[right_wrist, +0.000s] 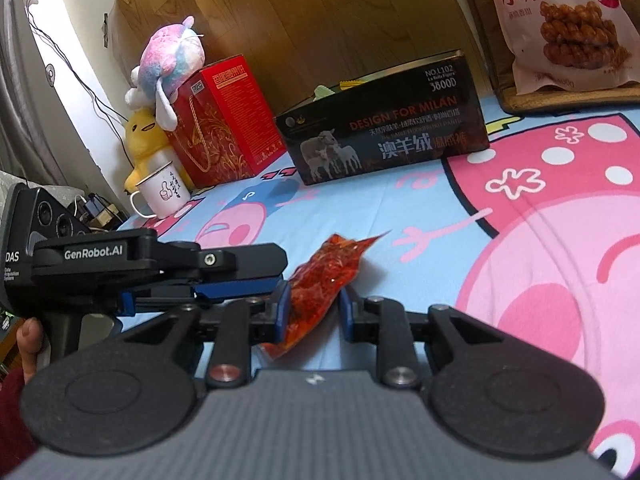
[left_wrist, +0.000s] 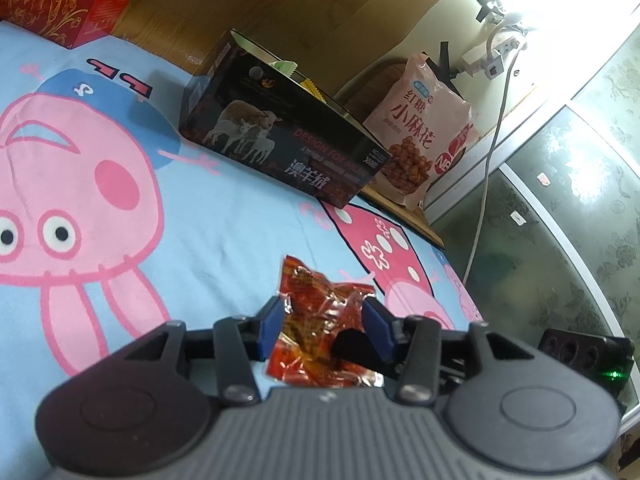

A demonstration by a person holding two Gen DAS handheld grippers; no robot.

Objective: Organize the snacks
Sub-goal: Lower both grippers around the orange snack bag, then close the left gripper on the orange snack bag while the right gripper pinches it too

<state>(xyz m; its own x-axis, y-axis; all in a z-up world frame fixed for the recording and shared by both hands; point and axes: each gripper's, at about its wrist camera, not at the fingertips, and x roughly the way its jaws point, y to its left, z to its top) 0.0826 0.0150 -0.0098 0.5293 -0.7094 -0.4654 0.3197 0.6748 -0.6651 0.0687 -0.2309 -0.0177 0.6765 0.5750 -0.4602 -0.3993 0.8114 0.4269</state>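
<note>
A red crinkly snack packet [left_wrist: 316, 320] lies on the blue cartoon bedsheet [left_wrist: 208, 240]. My left gripper [left_wrist: 322, 326] has its blue pads on both sides of the packet and pinches it. The packet also shows in the right wrist view [right_wrist: 320, 284], between the fingers of my right gripper [right_wrist: 314, 312], which closes on its near end. The left gripper [right_wrist: 240, 276] comes in from the left in that view. A black open-top box [left_wrist: 276, 136] with sheep on it stands farther back [right_wrist: 384, 136] and holds a few small packets. A pink bag of twisted snacks [left_wrist: 424, 128] leans beyond the box.
A red gift box [right_wrist: 224, 120], plush toys [right_wrist: 160, 72] and a white mug [right_wrist: 160, 192] stand at the far left by the wooden headboard [right_wrist: 320, 20]. A glass-topped cabinet [left_wrist: 560, 220] and a white cable [left_wrist: 484, 184] lie right of the bed.
</note>
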